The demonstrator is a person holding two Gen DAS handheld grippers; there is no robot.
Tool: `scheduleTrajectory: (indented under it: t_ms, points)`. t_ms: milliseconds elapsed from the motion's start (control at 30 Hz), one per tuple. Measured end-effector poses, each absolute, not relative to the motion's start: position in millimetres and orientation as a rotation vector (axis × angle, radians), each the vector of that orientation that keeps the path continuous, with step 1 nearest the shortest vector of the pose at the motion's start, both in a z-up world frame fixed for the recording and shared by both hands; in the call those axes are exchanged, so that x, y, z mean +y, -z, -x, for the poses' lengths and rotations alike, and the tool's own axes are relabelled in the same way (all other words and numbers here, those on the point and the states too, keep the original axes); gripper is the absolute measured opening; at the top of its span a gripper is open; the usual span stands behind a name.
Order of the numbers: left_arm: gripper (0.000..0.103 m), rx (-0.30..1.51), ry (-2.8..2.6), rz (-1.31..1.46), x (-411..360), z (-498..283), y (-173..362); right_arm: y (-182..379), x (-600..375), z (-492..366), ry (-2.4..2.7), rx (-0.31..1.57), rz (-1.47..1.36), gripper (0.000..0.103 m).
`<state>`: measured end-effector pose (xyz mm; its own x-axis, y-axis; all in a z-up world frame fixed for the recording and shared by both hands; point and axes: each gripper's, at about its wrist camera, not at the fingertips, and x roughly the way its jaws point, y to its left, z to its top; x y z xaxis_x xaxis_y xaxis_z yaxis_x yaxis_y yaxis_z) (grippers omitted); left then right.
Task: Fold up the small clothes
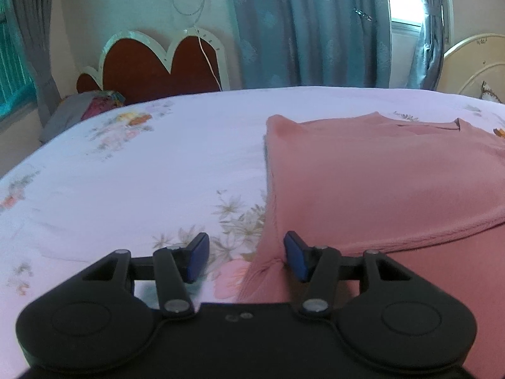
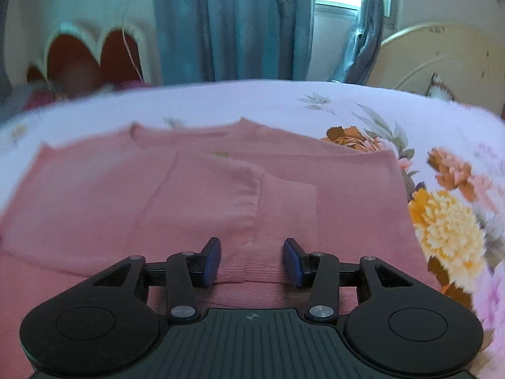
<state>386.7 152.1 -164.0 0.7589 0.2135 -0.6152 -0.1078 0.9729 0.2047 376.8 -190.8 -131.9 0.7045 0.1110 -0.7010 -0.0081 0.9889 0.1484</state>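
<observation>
Flat on bedsheet (image 1: 126,173), pink sweater (image 2: 157,189) neckline pointing away; both jaws open, empty

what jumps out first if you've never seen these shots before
A pink sweater lies spread on a floral bedsheet, one sleeve folded across its front. Both grippers hang open over its near edge: the left gripper at the left corner, the right gripper above the hem. Behind the bed stands a red scalloped headboard beside blue curtains.
</observation>
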Motion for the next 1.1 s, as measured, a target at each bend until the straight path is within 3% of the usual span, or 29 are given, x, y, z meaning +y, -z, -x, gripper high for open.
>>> scheduleTrajectory:
  t_ms: [100,333,533,1100]
  points:
    - [0.045,0.669,-0.152,-0.213,140,-371,155,130,-193,-366,-0.085,0.793,-0.140,0.044]
    - [0.047,0.691,-0.163,-0.290,131,-356,168,131,-193,-352,-0.109,0.799,-0.144,0.044]
    - [0.035,0.686,-0.219,-0.214,148,-384,166,124,-189,-366,-0.104,0.766,-0.170,0.044]
    - [0.042,0.717,-0.230,-0.067,168,-361,160,133,-202,-360,-0.065,0.848,-0.170,0.044]
